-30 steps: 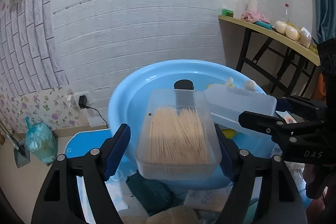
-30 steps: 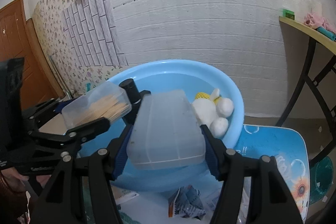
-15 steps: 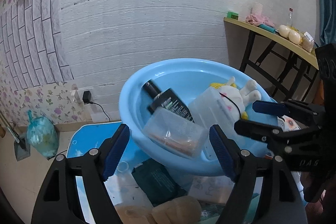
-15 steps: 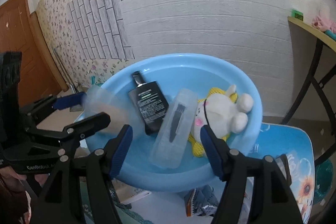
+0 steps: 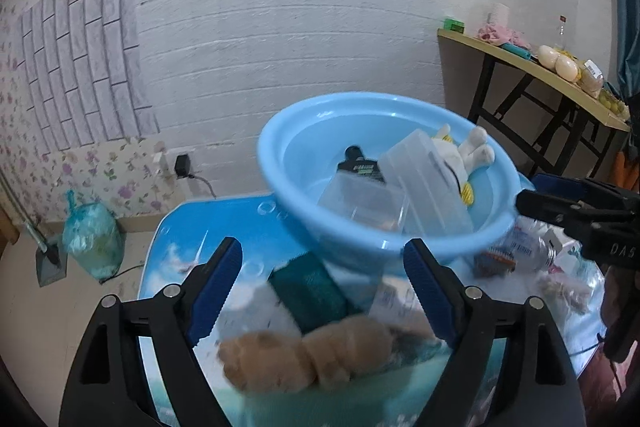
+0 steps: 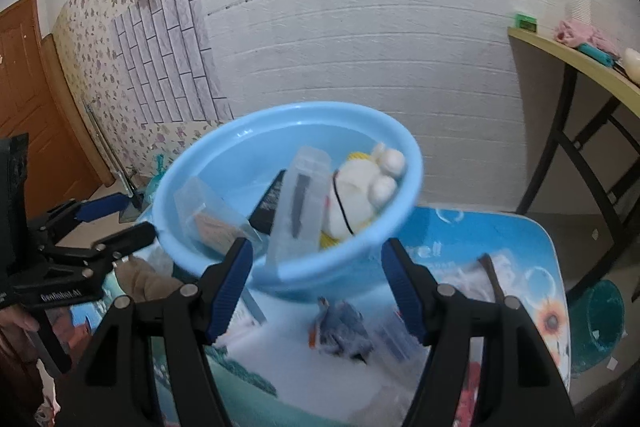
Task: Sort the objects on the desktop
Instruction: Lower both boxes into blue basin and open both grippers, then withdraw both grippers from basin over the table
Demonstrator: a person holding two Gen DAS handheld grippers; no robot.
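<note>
Tan plush toy [image 5: 312,359] lying crosswise, nearer than the blue basin [image 5: 288,163], just beneath the left hand-held gripper [image 5: 326,291], jaws released, just widened, empty; right hand-held gripper [image 6: 316,289] likewise released.

Both boxes dropped into basin [image 5: 280,163]; grippers now empty, pulled back

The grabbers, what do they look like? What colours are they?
Both the left gripper and the right gripper are black, angular frames with silver screws. Their fingers carry blue ridged pads. Small white lettering is printed on their sides.
</note>
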